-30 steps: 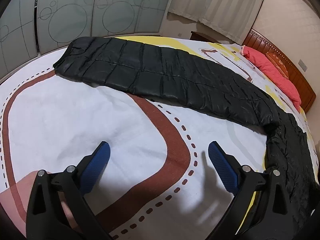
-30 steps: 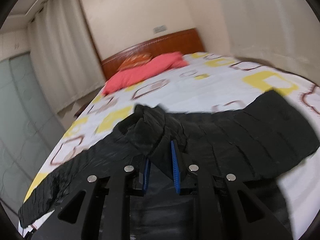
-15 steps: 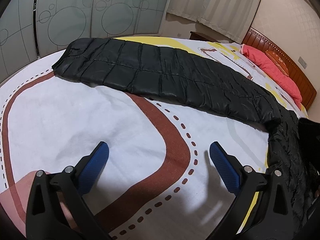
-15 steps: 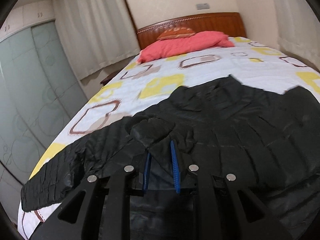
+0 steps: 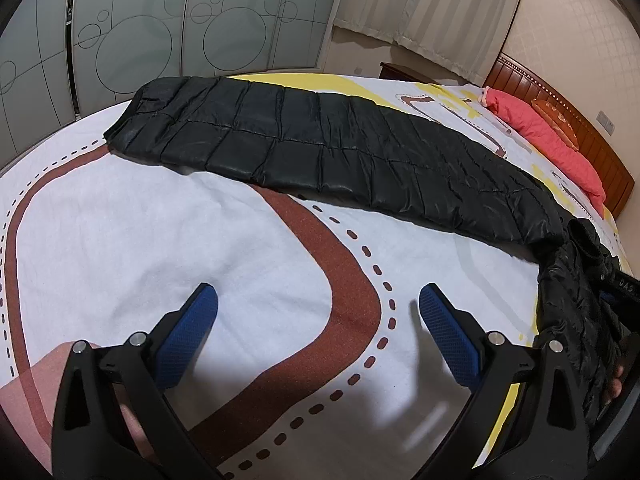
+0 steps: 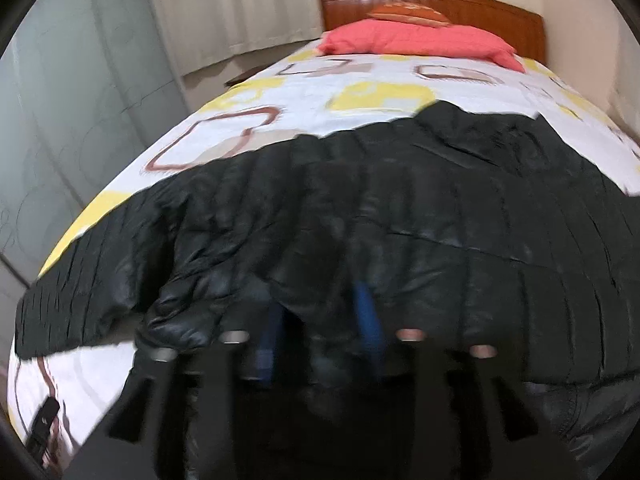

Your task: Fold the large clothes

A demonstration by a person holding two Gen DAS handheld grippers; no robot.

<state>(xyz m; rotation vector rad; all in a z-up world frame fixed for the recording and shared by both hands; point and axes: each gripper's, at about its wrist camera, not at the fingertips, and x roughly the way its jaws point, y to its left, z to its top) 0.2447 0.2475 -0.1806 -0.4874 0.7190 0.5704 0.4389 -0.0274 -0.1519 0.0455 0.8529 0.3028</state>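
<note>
The black quilted coat (image 5: pixel 360 160) is spread across the patterned bedspread (image 5: pixel 200 240), one sleeve extended. The left gripper (image 5: pixel 316 336) is held open above bare bedspread. The right gripper (image 6: pixel 320 344) is blurred; fabric lies between its pads, apparently clamped. The fold should be carried flat, without dragging. A red pillow (image 6: pixel 416 40) is seen at the wooden headboard (image 6: pixel 480 12).

"DAS" on right tool (image 5: pixel 624 284)
</note>
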